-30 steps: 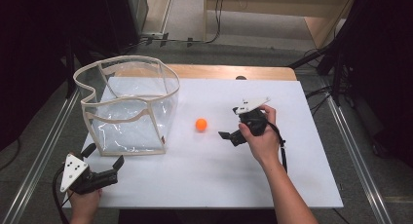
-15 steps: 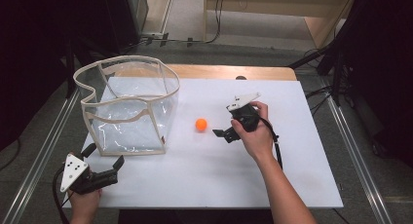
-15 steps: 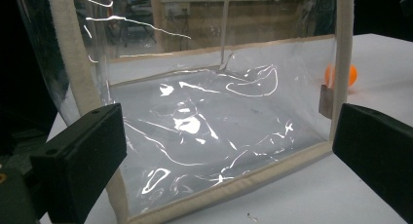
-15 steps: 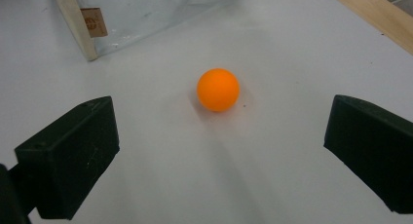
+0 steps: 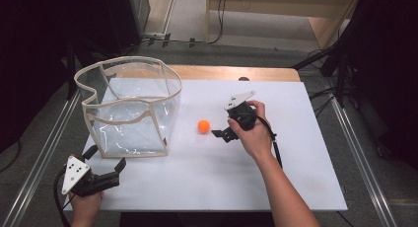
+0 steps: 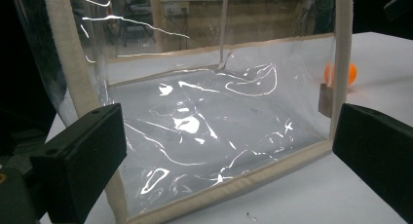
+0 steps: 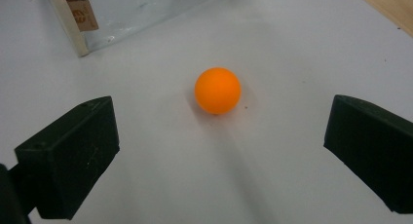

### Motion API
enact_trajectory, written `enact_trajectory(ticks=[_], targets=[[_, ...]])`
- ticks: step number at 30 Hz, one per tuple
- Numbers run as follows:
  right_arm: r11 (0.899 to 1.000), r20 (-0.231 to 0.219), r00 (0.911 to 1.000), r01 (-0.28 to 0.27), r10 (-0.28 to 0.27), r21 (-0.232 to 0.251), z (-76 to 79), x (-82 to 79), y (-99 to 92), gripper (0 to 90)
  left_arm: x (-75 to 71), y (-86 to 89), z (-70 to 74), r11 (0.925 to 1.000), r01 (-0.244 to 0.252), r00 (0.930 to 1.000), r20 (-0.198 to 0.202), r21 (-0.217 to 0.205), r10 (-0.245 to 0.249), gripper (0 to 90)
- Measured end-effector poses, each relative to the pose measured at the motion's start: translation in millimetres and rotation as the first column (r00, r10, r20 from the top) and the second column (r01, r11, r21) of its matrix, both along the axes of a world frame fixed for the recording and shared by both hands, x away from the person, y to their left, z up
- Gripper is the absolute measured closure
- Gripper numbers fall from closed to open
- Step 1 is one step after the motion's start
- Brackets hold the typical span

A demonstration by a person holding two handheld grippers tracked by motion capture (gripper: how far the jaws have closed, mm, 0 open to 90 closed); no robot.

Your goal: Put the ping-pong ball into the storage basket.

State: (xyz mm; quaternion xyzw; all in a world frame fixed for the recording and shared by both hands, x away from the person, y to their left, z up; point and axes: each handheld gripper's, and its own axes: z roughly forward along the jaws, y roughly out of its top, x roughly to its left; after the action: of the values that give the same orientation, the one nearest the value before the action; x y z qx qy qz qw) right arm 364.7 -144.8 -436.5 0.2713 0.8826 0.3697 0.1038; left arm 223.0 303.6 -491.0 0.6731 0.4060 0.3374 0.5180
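Observation:
An orange ball (image 5: pixel 203 126) lies on the white table top (image 5: pixel 296 177), just right of a clear plastic bag with beige trim (image 5: pixel 128 106). My right gripper (image 5: pixel 222 128) is open a short way right of the ball and points at it. In the right gripper view the ball (image 7: pixel 217 90) sits ahead of the gripper (image 7: pixel 224 141), centred between its spread jaws and touching neither. My left gripper (image 5: pixel 106 158) stands open at the table's front left corner, facing the bag (image 6: pixel 195 126) with nothing between its jaws. The ball (image 6: pixel 348 74) peeks past the bag's right edge.
The bag stands upright with its mouth open at the back left of the table. A small brown tag (image 7: pixel 82 14) hangs on its near corner. Metal rails (image 5: pixel 355 138) run along both sides of the table. Dark stands and cables (image 5: pixel 320 54) lie beyond the far edge.
My right gripper has moved left and slightly away from the person, closing in on the ball. The ball, the bag and the left gripper have stayed put.

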Motion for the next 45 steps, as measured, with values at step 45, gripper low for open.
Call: enact_trajectory(ticks=[45], targets=[[0.994, -0.092, 0.9953, -0.039, 0.030, -0.099, -11.4, 30.5, 34.0, 0.0, 0.1, 0.2, 0.1, 1.0000, 0.003, 1.0000, 0.001, -0.002, -0.003, 0.0]])
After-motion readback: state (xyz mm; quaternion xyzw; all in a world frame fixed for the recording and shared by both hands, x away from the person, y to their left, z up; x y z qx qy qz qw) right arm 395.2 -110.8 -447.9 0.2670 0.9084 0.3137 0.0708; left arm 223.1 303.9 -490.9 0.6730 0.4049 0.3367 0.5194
